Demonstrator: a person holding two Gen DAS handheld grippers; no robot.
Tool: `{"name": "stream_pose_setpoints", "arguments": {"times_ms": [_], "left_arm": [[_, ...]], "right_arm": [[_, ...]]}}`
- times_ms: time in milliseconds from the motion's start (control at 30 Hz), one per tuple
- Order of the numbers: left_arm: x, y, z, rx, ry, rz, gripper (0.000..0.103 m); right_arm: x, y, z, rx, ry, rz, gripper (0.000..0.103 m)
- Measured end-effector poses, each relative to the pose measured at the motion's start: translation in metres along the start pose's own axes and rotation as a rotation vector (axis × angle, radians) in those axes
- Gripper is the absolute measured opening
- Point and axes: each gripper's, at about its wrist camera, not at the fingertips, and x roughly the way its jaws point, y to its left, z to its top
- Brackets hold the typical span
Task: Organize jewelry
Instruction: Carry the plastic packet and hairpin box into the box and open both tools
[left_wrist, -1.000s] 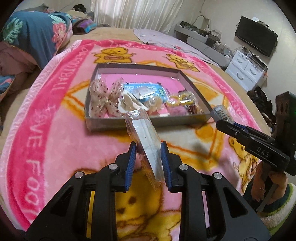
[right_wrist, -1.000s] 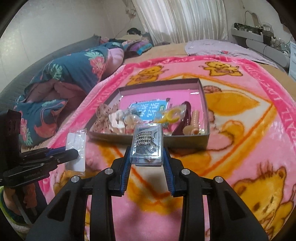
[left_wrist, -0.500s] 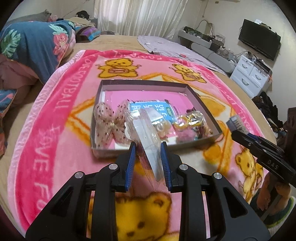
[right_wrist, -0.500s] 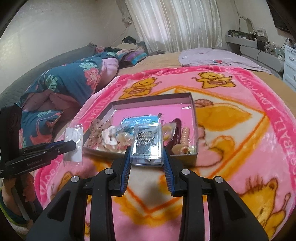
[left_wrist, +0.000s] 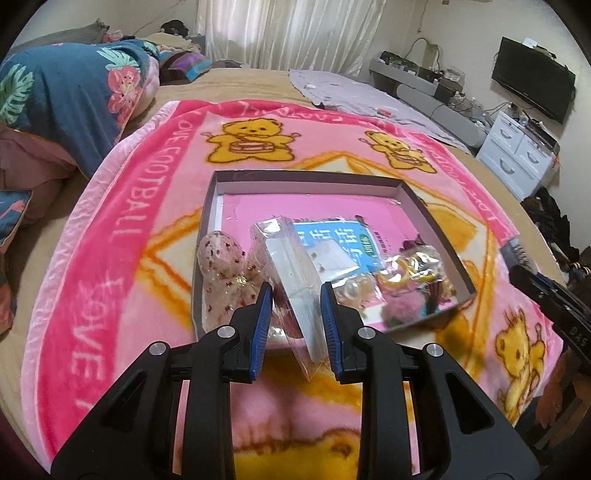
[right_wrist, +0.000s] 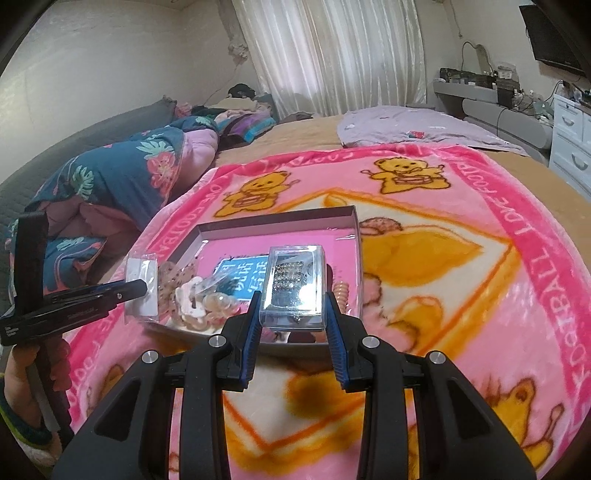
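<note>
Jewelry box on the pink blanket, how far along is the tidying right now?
Done: several pieces already lie in the box, among them a bow and rings. In hand: the left gripper holds a clear packet; the right gripper holds a clear case. Left: neither is in the box yet.

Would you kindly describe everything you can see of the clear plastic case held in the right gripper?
The clear plastic case is a small, rigid-looking, transparent rectangular box with glossy walls. Inside sits a sparkly piece set with rows of small stones; its exact type is unclear. The right gripper is shut on it, blue pads pressing both long sides. It is held in the air, leaning away, in front of the open cardboard box.
</note>
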Motion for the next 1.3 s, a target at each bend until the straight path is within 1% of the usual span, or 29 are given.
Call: {"name": "stream_pose_setpoints", "arguments": {"times_ms": [200, 500, 700, 1000, 1300], "left_arm": [[0.016, 0.012, 0.001, -0.021, 0.012, 0.014, 0.019], [0.031, 0.019, 0.0, -0.027, 0.033, 0.017, 0.019], [0.035, 0.021, -0.002, -0.022, 0.038, 0.016, 0.019], [0.041, 0.024, -0.001, -0.029, 0.05, 0.015, 0.019], [0.041, 0.025, -0.001, -0.027, 0.05, 0.015, 0.019]], "right_arm": [[0.01, 0.005, 0.007, -0.033, 0.0, -0.013, 0.031], [0.034, 0.018, 0.009, -0.088, 0.042, -0.019, 0.031], [0.051, 0.03, 0.009, -0.126, 0.067, -0.02, 0.031], [0.08, 0.049, 0.002, -0.187, 0.131, -0.015, 0.031], [0.088, 0.054, -0.005, -0.189, 0.156, -0.015, 0.032]]}}
